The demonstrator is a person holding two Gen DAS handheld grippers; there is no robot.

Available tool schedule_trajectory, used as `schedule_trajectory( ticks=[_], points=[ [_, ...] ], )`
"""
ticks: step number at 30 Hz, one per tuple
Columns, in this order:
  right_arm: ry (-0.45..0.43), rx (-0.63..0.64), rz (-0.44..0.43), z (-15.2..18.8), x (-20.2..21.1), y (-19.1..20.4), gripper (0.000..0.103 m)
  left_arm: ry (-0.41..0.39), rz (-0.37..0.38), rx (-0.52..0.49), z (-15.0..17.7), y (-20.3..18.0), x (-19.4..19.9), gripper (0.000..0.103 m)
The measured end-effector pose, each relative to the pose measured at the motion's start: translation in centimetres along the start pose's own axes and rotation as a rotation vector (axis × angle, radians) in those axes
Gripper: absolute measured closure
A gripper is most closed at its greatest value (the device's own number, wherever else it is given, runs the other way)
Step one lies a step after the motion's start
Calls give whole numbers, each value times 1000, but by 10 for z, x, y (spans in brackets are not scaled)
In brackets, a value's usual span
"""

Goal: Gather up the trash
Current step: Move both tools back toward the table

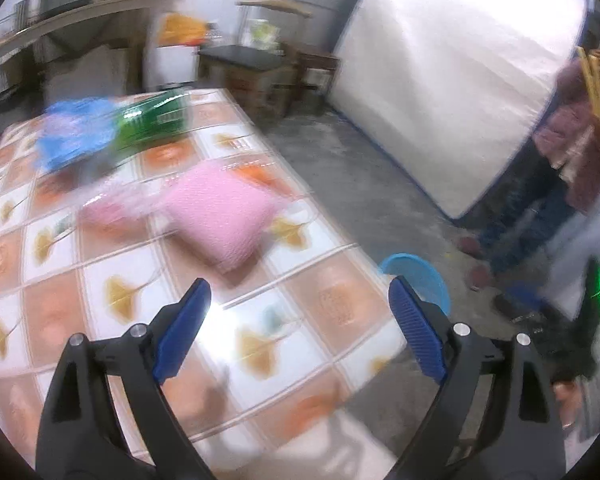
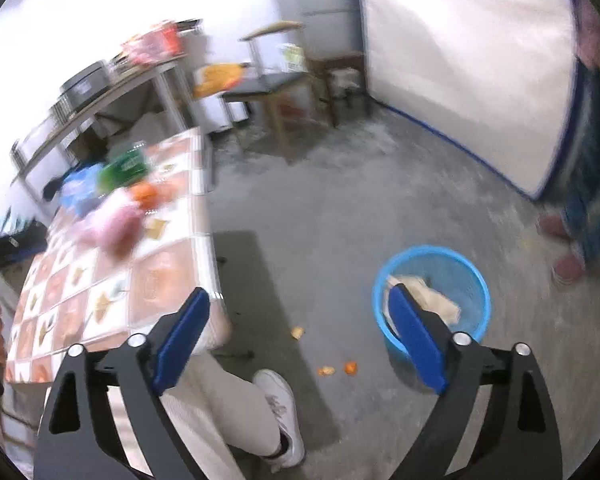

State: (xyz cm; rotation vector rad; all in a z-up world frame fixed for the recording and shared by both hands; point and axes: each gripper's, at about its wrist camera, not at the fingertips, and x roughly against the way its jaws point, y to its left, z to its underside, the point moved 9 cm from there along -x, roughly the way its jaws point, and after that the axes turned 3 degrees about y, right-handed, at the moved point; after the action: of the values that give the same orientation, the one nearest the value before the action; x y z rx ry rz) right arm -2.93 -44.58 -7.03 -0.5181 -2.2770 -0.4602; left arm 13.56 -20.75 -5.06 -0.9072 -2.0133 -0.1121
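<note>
Both views are blurred. The left hand-held gripper (image 1: 300, 296), black with blue pads, has its jaws spread wide with nothing between them, above the near end of a tabletop covered in an orange-and-white tiled-pattern cloth (image 1: 112, 320); on that tabletop, further from the camera, lie a soft pink crumpled bag (image 1: 220, 212), a green shiny packet (image 1: 152, 120) and a blue plastic wrapper (image 1: 76, 132) beside it. The right hand-held gripper (image 2: 300, 300) is likewise spread wide and empty, above grey concrete floor (image 2: 320, 208) to the right of the tabletop; a round blue plastic basket (image 2: 432, 292) stands on that floor, well apart from the tabletop, with pale crumpled trash (image 2: 432, 300) inside it; small orange scraps (image 2: 340, 366) lie on the floor between tabletop and basket. A person's pale trouser leg and white shoe (image 2: 280, 412) stand just beside the tabletop's near corner.
</note>
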Motion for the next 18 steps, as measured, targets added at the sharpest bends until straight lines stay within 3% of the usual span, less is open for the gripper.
schedule_trajectory(
  ticks=[5,8,12,18],
  points=[
    [22,243,7,-8,-9,86,8,28,-99,113,30,68,5,16],
    [53,326,1,-1,-19,126,8,40,-164,135,40,101,6,16],
    [105,395,-26,12,-36,171,8,72,-226,128,55,136,2,16],
    [190,425,-37,26,-69,207,8,91,-292,130,70,176,6,16]
  ],
)
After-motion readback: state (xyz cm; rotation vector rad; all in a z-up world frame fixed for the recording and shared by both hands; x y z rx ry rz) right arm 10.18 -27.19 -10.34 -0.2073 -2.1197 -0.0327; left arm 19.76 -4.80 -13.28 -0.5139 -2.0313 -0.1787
